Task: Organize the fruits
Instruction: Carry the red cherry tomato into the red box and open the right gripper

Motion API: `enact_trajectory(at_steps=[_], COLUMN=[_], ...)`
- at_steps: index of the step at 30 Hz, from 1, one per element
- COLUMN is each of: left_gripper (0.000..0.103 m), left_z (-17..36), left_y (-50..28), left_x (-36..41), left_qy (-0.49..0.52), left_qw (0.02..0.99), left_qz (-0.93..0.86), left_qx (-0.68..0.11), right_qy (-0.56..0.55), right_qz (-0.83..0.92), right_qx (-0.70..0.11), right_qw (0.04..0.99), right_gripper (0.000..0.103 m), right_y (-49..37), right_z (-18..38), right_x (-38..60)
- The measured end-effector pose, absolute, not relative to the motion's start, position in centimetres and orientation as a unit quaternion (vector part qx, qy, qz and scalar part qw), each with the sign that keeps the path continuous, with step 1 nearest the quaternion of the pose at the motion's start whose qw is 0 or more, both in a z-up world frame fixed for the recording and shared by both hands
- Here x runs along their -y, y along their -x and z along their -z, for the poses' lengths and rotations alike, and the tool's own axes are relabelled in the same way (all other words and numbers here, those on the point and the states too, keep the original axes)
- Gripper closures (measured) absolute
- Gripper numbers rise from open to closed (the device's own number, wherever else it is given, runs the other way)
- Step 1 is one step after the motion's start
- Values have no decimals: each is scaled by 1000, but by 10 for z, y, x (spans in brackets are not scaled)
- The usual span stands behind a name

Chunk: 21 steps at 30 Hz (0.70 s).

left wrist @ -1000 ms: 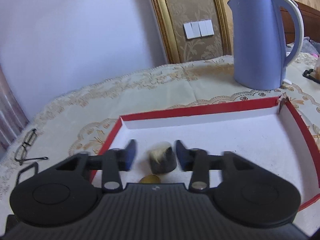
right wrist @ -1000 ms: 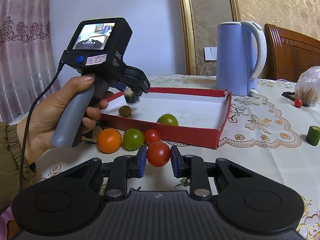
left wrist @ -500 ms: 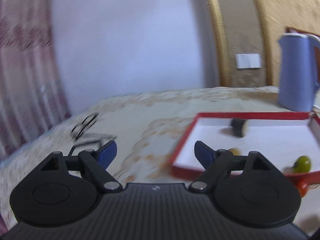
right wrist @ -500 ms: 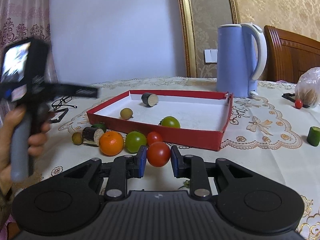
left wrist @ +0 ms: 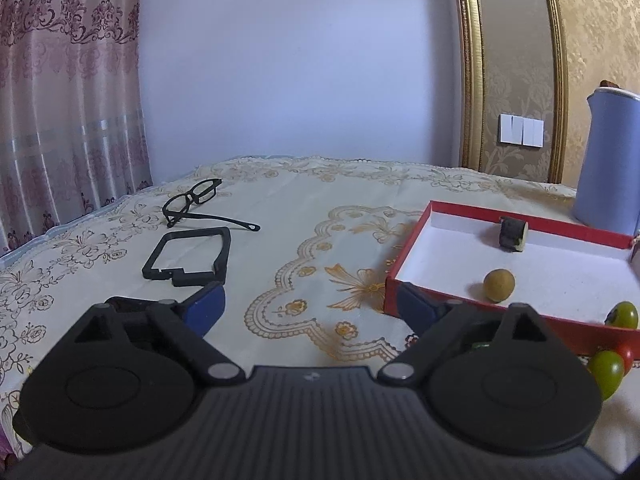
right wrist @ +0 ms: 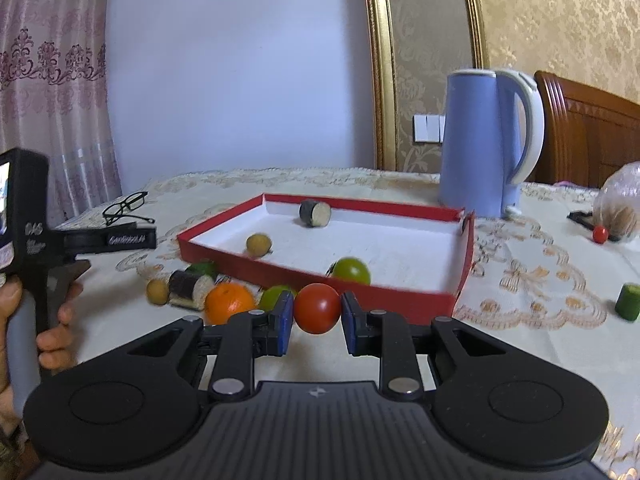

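My right gripper (right wrist: pixel 316 318) is shut on a red tomato (right wrist: pixel 317 308), held just in front of the red tray (right wrist: pixel 400 300). Inside the tray lie an eggplant piece (right wrist: pixel 315 213), a brown round fruit (right wrist: pixel 258 244) and a green tomato (right wrist: pixel 352 271). An orange (right wrist: pixel 229 302), a green fruit (right wrist: pixel 276 296), another eggplant piece (right wrist: pixel 190 285) and a small brown fruit (right wrist: pixel 157 290) sit on the cloth by the tray's near left corner. My left gripper (left wrist: pixel 312 302) hangs over the tablecloth left of the tray (left wrist: pixel 394 292), its jaws opening wide with nothing between them.
A blue kettle (right wrist: pixel 476 140) stands behind the tray. Glasses (left wrist: pixel 192 200) and a black frame (left wrist: pixel 188 256) lie at the far left. On the right are a plastic bag (right wrist: pixel 620 208), a small red tomato (right wrist: pixel 600 233) and a green cucumber piece (right wrist: pixel 628 306).
The left gripper let go of the eggplant piece inside the tray, drew back left out of it and opened wide. The right gripper stayed put with the tomato.
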State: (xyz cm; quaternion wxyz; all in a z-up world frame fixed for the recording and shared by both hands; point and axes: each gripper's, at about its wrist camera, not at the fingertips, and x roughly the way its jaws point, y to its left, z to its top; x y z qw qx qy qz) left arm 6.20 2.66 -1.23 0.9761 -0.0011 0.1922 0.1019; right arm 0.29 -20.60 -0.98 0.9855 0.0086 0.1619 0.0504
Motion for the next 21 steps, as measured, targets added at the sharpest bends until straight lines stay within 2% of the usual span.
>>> enact_trajectory(at_steps=[21], left_gripper=[9], left_z=[14], left_y=[-64], left_x=[-22], left_qy=[-15], left_qw=[975], left_qz=[-104], left_qx=[-194], right_qy=[-13], right_qz=[5], right_qx=[-195], right_qw=[981], right_gripper=[78], right_y=[-119], right_z=[-13], right_x=[233])
